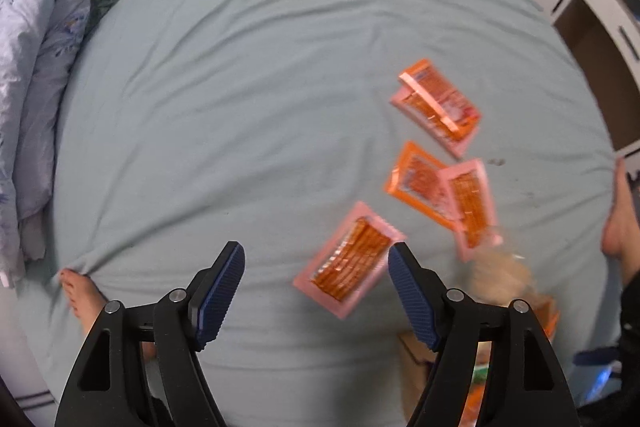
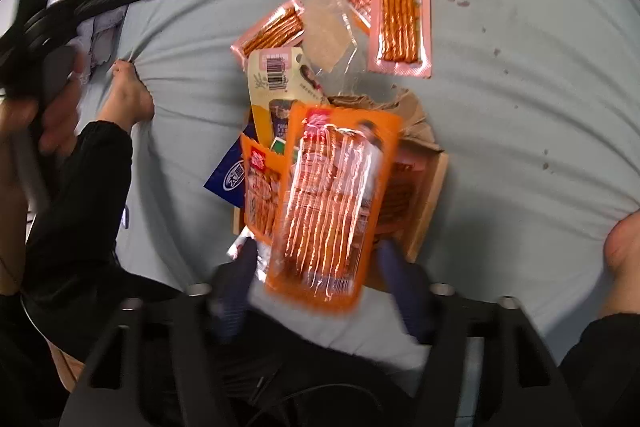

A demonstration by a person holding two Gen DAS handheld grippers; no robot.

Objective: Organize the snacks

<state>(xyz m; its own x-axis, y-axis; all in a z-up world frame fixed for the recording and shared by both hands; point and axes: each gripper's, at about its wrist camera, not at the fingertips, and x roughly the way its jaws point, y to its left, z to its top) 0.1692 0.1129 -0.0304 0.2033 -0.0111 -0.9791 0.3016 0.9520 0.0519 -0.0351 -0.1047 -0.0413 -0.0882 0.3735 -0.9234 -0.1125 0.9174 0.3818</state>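
Presently, item one: large orange snack bag (image 2: 328,203), long axis running near to far, lying over the cardboard box (image 2: 434,187) with other packets under and beside it. Its near end sits between the fingers of the right gripper (image 2: 320,287). The jaws stand wide and the blurred pads (image 2: 240,279) flank the bag rather than pinch it; judged released, bag free.

Item two: pink-edged stick packet (image 1: 348,259), long axis diagonal, near-left to far-right, flat on the pale green bedsheet (image 1: 240,87). It lies just ahead of the left gripper (image 1: 316,291), toward its right finger (image 1: 408,291), whose tip meets the packet's corner in the picture. Jaws spread wide, nothing between them; empty.

Item three: further small packets, an overlapped orange and pink pair (image 1: 440,195) and a stacked pair (image 1: 438,107), farther off and to the right.

Assessment: the left gripper is nearer the loose stick packets; a grasp would call for a shift right and closing across the packet's short side.
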